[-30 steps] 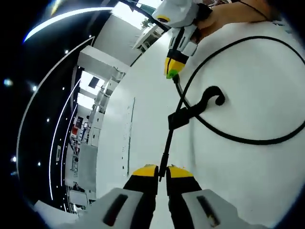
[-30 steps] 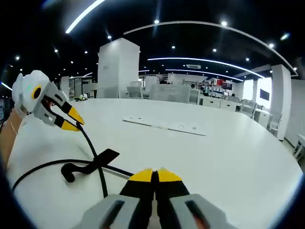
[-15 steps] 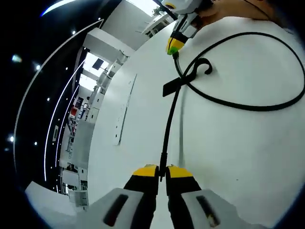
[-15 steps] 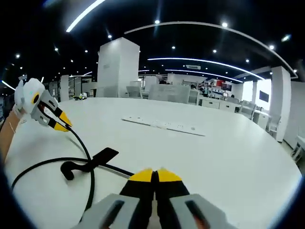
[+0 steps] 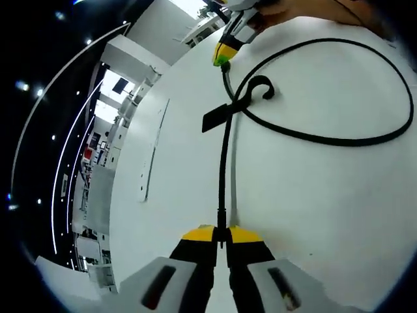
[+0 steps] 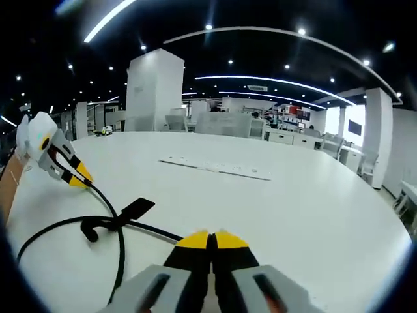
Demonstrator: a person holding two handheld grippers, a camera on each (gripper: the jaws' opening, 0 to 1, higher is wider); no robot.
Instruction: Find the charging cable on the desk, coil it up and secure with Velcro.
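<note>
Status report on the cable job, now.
Left gripper shut on the black cable; right gripper shut on it too. Cable loops once on the white desk. Velcro strap hangs open. Nothing in the way.

left tool (image 5: 221, 233): yellow tips, black jaws, grey-white body | right tool (image 6: 212, 240): same yellow tips, black jaws, grey body; white housing with yellow spot seen from left gripper view

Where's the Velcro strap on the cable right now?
The Velcro strap sits on the black cable where its loop crosses itself, flat on the white desk between the two grippers; in the right gripper view it lies left of centre.
</note>
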